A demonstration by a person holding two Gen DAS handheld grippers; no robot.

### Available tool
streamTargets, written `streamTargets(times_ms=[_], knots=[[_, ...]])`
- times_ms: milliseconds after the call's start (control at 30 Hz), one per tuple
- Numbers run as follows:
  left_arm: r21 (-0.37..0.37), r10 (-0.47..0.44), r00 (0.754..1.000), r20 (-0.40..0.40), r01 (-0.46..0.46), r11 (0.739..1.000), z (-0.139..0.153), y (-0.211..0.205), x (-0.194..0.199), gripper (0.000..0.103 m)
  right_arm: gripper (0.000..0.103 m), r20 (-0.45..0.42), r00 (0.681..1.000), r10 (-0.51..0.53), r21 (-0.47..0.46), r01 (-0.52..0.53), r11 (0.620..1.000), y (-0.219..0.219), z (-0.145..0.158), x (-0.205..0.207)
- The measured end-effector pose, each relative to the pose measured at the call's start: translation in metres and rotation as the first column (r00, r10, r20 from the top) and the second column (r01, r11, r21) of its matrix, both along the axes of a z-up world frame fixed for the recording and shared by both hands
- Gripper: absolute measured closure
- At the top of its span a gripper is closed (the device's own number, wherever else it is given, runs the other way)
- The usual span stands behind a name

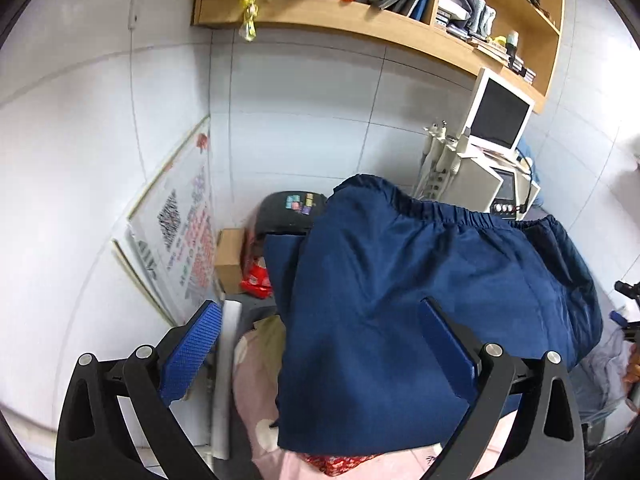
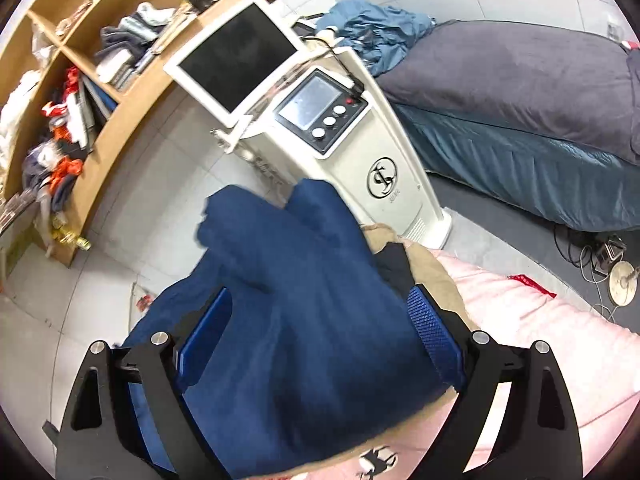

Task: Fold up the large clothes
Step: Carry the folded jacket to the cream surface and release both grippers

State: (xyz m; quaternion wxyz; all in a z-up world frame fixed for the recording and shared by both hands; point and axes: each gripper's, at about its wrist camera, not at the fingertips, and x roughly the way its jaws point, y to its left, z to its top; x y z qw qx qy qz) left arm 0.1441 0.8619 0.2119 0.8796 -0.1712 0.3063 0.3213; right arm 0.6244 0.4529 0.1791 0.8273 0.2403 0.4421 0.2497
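Observation:
A dark blue garment (image 1: 420, 300) with an elastic waistband at its far edge lies folded on a pink quilt (image 1: 256, 364). My left gripper (image 1: 319, 303) hovers over its left part, open wide; one blue pad (image 1: 192, 348) stands off the cloth and the other is above it. In the right wrist view the same blue garment (image 2: 304, 300) lies bunched under my right gripper (image 2: 320, 291), which is open with cloth between the spread fingers but not pinched. A tan garment (image 2: 436, 276) shows under its right edge on the pink quilt (image 2: 560, 340).
A white machine (image 2: 360, 152) with a tilted screen stands just beyond the garment. A wooden shelf (image 1: 360, 16) full of clothes hangs on the tiled wall. A cardboard box (image 1: 230, 260) and a poster board (image 1: 176, 232) sit at left. A bed (image 2: 520, 100) lies at right, with cables (image 2: 600, 264) on the floor.

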Motion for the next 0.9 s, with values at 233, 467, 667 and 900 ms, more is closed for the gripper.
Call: streamTargets(times_ms=[233, 467, 667, 900], knots=[[0.014, -0.040, 0.973, -0.226, 0.045, 0.999, 0.002, -0.064, 0.036, 0.007, 0.014, 0.000, 0.978, 0.207, -0.330, -0.196, 0.923, 0.059, 0.031, -0.067], [-0.007, -0.130, 0.940, -0.316, 0.134, 0.991, -0.002, -0.121, 0.068, 0.007, 0.013, -0.050, 0.901, 0.430, -0.490, -0.397, 0.776, 0.128, 0.055, -0.134], [-0.047, -0.167, 0.919, -0.356, 0.161, 0.986, -0.011, -0.142, 0.085, 0.007, 0.013, -0.025, 0.869, 0.495, -0.688, -0.374, 0.622, 0.161, 0.063, -0.171], [-0.088, -0.150, 0.908, -0.390, 0.125, 0.988, -0.023, -0.140, 0.085, 0.007, 0.012, -0.076, 0.850, 0.521, -0.740, -0.398, 0.542, 0.177, 0.056, -0.178]])
